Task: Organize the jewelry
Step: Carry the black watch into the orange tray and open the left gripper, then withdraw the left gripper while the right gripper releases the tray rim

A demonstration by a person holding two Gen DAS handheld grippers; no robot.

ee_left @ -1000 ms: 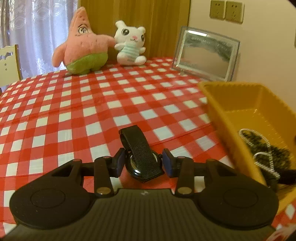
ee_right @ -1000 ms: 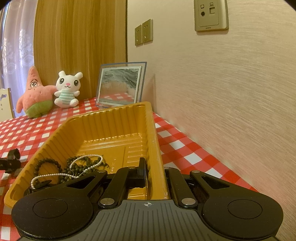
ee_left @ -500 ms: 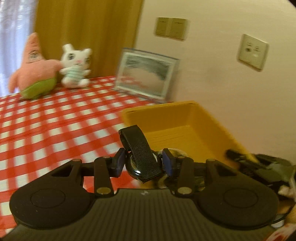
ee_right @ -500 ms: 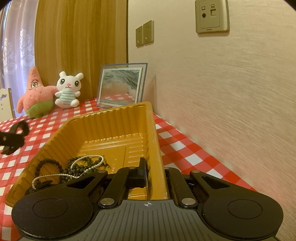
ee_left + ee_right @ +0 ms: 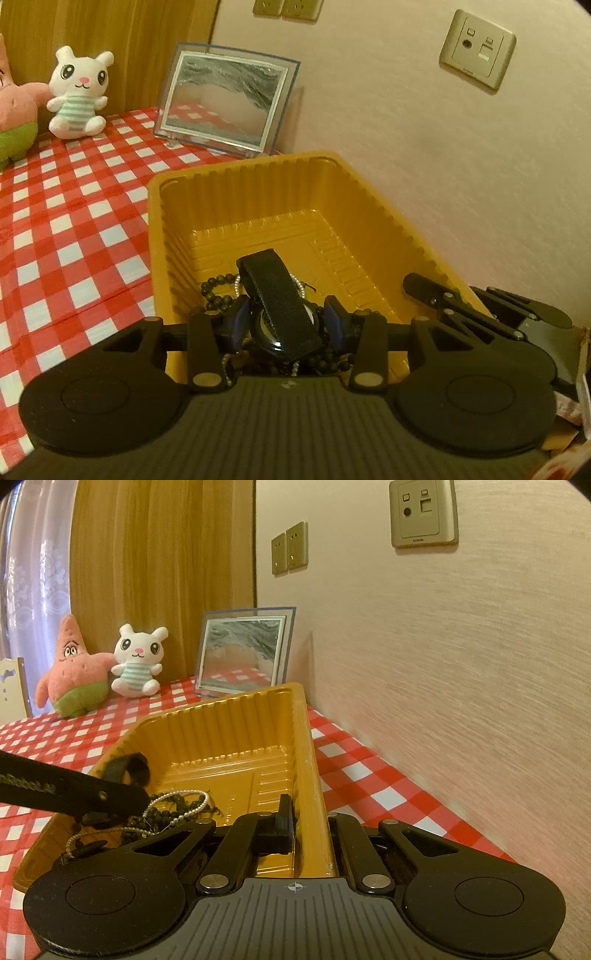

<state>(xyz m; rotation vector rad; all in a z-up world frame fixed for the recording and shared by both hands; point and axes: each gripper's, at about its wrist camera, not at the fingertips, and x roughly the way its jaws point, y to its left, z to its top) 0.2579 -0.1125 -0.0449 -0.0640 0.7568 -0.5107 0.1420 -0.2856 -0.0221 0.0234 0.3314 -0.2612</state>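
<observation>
My left gripper [image 5: 286, 318] is shut on a black watch [image 5: 282, 301], whose fabric strap loops up between the blue pads. It hangs over the near end of the yellow plastic tray [image 5: 240, 166], just above dark bead bracelets [image 5: 216, 291] and a pearl strand. My right gripper [image 5: 310, 825] is shut on the tray's right wall [image 5: 308, 775], one finger inside and one outside. In the right wrist view the left gripper [image 5: 110, 797] comes in from the left with the watch [image 5: 123, 768] over the beads [image 5: 177, 805]. The right gripper [image 5: 436, 295] shows at the tray's near right rim.
The tray stands on a red-and-white checked tablecloth [image 5: 66, 229] close to the wall on the right. A framed picture [image 5: 225, 99], a white bunny plush [image 5: 79, 92] and a pink star plush [image 5: 72, 668] stand at the back. A chair [image 5: 13, 686] is at far left.
My left gripper has carried the watch to the right, from above the tablecloth to above the tray's near end. The right gripper has stayed clamped on the tray wall.
</observation>
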